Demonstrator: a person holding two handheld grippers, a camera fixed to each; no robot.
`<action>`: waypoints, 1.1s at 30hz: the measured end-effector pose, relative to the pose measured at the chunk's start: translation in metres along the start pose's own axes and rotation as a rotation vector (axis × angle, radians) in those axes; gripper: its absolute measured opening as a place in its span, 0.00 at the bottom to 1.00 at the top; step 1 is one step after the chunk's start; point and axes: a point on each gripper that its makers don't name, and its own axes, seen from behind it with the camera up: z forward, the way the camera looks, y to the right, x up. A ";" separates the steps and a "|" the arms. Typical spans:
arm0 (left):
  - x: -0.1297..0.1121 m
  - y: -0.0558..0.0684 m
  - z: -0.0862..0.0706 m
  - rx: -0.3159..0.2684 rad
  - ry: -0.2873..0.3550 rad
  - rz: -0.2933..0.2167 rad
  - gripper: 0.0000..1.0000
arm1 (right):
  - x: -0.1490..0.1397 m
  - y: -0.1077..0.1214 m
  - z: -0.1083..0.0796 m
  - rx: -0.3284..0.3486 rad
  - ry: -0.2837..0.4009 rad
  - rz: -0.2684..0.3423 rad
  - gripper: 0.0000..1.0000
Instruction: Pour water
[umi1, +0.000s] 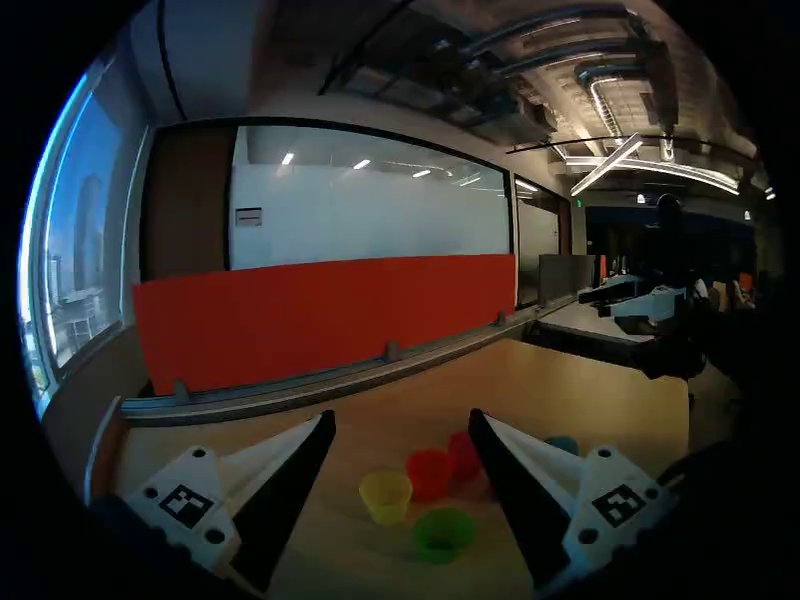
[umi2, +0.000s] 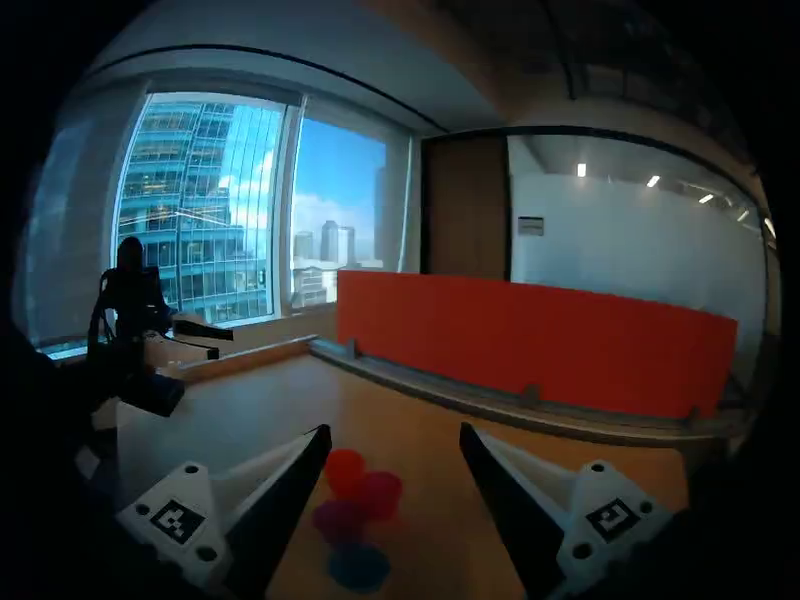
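Several small plastic cups stand bunched on the wooden table (umi1: 560, 390). In the left gripper view I see a yellow cup (umi1: 385, 495), a red cup (umi1: 430, 472), a second red cup (umi1: 463, 452), a green cup (umi1: 444, 532) and a blue cup (umi1: 562, 443) half hidden by a finger. My left gripper (umi1: 400, 420) hovers open above them, holding nothing. In the right gripper view, a red cup (umi2: 345, 468), another red cup (umi2: 378, 492), a purple cup (umi2: 340, 520) and a blue cup (umi2: 358, 565) sit below my open, empty right gripper (umi2: 393, 432).
An orange divider panel (umi1: 320, 315) on a grey rail runs along the table's far edge. The right gripper (umi1: 610, 305) hangs far right, held by a dark hand. The left gripper (umi2: 215, 343) shows far left before a large window (umi2: 200, 210).
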 end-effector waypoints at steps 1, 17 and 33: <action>-0.002 0.000 0.001 -0.001 -0.004 0.002 0.99 | -0.003 -0.001 0.000 0.005 -0.004 0.002 1.00; -0.049 0.009 0.012 -0.044 -0.075 0.019 0.99 | -0.066 -0.007 0.003 0.056 -0.117 0.017 1.00; -0.097 0.030 0.012 -0.104 -0.134 0.001 0.99 | -0.131 -0.013 0.002 0.082 -0.212 0.017 1.00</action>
